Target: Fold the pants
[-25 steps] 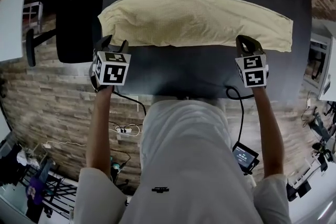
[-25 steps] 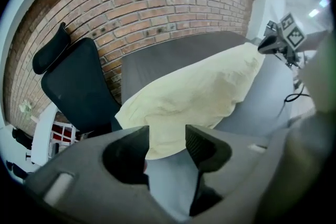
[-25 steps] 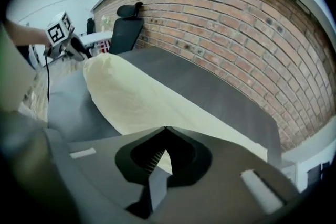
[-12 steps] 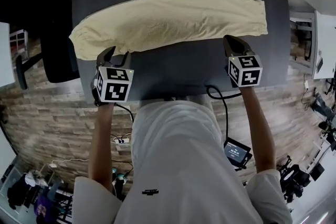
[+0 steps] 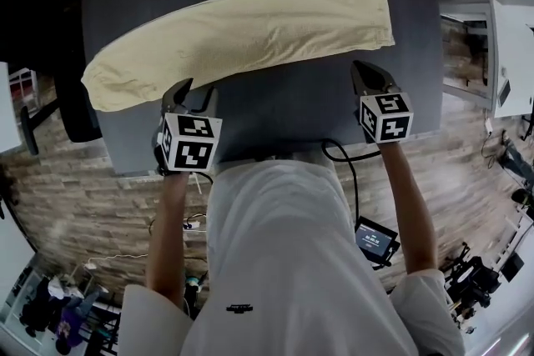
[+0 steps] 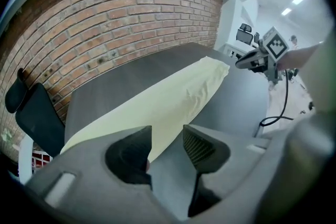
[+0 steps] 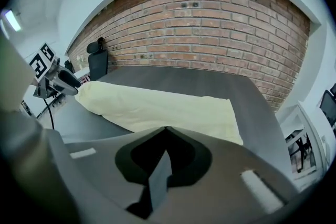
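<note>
The long pale-yellow cloth pants [image 5: 242, 33] are showing a soft, matt weave with shallow creases. The dark grey rectangular table top [image 5: 275, 112] is presenting a smooth, matt face; it is looking like laminate, though the view is not settling that. The grey moulded left gripper [image 6: 167, 147] is showing matt plastic with ribbed inner pads [image 6: 197, 147]. The red-brown brick wall [image 7: 210, 29] is appearing rough and dull. The brown plank-patterned floor [image 5: 75, 171] is looking wood-grained.
</note>
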Tool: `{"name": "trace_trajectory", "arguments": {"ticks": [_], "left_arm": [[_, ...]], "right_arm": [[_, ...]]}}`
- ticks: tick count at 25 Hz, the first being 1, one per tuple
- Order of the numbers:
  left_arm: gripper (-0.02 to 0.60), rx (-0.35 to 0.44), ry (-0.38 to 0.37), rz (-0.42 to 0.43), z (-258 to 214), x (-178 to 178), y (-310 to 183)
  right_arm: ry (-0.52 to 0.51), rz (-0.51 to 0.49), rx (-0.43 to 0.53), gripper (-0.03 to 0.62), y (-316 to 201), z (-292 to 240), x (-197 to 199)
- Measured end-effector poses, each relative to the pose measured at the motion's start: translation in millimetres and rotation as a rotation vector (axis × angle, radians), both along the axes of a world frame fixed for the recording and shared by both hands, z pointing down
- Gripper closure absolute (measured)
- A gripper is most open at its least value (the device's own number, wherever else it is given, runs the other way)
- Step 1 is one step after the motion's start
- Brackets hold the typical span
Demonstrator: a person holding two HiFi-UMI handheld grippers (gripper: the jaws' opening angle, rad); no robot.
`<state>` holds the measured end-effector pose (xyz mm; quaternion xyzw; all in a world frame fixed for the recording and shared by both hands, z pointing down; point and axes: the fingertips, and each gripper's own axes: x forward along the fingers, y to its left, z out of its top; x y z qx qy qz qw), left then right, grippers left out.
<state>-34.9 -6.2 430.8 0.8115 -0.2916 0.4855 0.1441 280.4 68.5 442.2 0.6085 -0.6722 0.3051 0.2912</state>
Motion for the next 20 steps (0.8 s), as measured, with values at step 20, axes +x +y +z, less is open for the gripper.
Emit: {"name": "trace_trajectory", "arguments": {"ticks": [20], "left_arm": [[0.387, -0.026, 0.053, 0.043, 7.4, 242.7, 43.5]], "right_arm": [[-0.214, 0.170, -0.027, 0.456, 7.0, 49.1, 161.9]]}}
